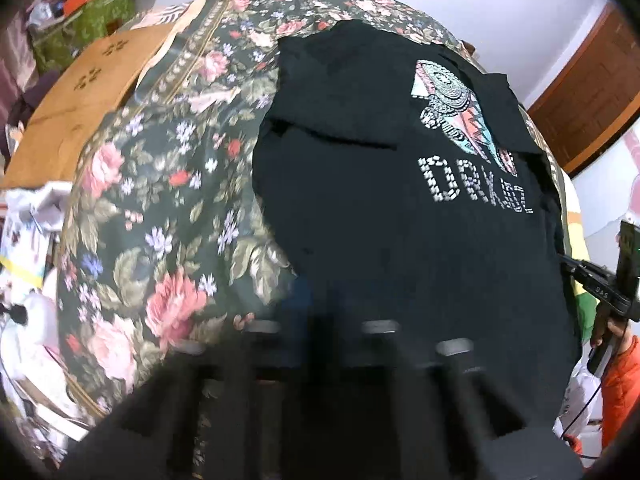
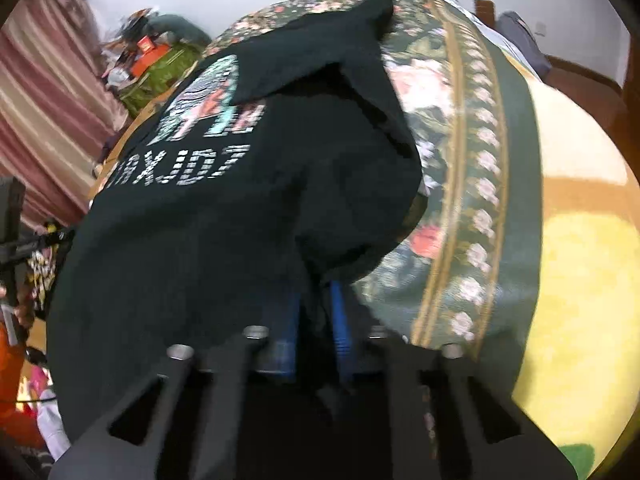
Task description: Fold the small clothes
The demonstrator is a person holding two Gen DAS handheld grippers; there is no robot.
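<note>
Item: black T-shirt (image 1: 400,208) with a beaded print and lettering — spread print-up on the floral bedspread (image 1: 160,208), toward its right side in the left wrist view; one sleeve is already turned in over the chest. Near hem gathered at both corners. Right tool (image 2: 316,300): blue pads closed on a bunched fold of the T-shirt. Left tool (image 1: 320,328): blurred, closed, sunk in the hem; a grip is likely but not plainly seen. Both point steeply down at the near edge. Progress: early — the lengthwise fold of the hem toward the collar appears still to come. Beyond: cardboard box (image 1: 80,112), clutter.
</note>
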